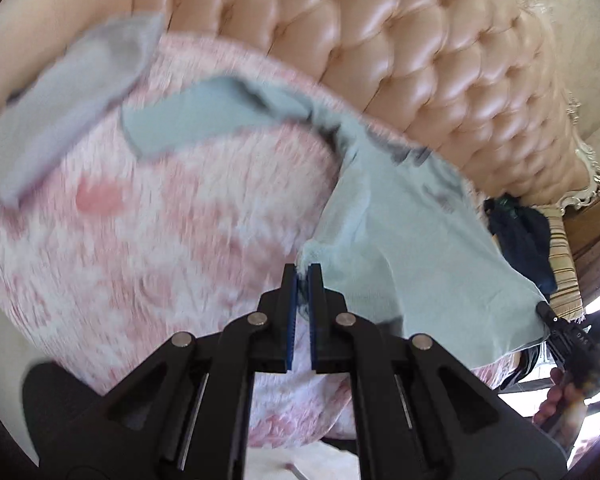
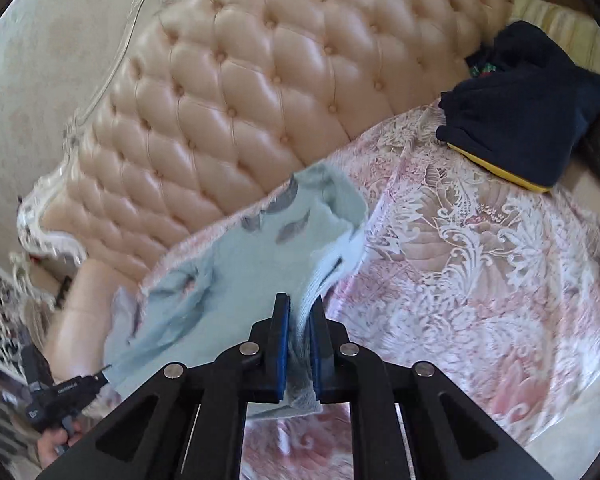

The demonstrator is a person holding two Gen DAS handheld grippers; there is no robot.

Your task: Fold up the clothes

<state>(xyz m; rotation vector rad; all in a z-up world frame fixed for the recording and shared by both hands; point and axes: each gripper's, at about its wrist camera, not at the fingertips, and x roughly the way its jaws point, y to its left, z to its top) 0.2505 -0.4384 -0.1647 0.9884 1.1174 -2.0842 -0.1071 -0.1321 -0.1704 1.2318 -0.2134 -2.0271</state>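
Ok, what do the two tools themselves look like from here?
Both alike: the left tool and right tool have matte black linkage arms with round silver pivot pins and flat black fingers faced with ribbed blue pads. Small white lettering marks the body; unreadable.

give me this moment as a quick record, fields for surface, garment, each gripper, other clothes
surface: bed with pink and white lace bedspread, tufted headboard behind
garment: light blue garment with grey leaf print, partly lifted off the bedspread
left gripper: shut on an edge of the light blue garment
right gripper: shut on a bunched edge of the same garment
other clothes: dark navy garment on the bed near the headboard; grey-lilac cloth lying flat
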